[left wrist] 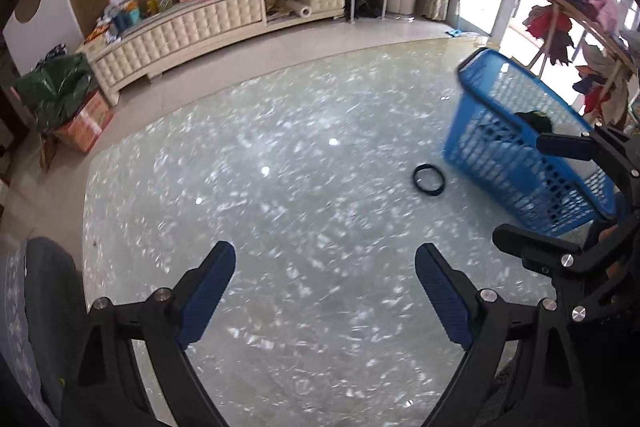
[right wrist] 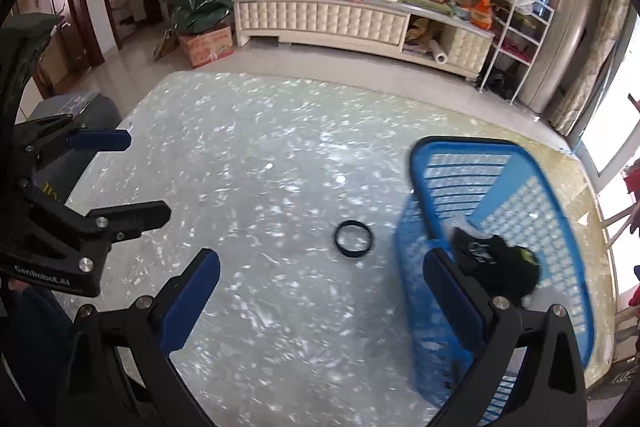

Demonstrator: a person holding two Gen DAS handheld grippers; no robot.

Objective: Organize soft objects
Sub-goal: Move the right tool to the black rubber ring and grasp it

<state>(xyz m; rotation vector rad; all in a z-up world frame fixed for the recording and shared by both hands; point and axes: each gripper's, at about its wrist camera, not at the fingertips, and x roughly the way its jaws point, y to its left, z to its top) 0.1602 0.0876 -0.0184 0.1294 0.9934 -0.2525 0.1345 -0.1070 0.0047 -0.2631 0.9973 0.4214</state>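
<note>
While nothing sits between them, both jaws wide apart above table, black band beside basket.

Left hand-held gripper angled steeply down over the desk, blue-padded fingers spread wide, nothing between them. Right hand-held gripper angled down over the same desk, likewise gaping, empty between the pads. Side by side above the desk, each visible at the edge of the other's view, fingers apart there too. No pad touching the desk.
</note>
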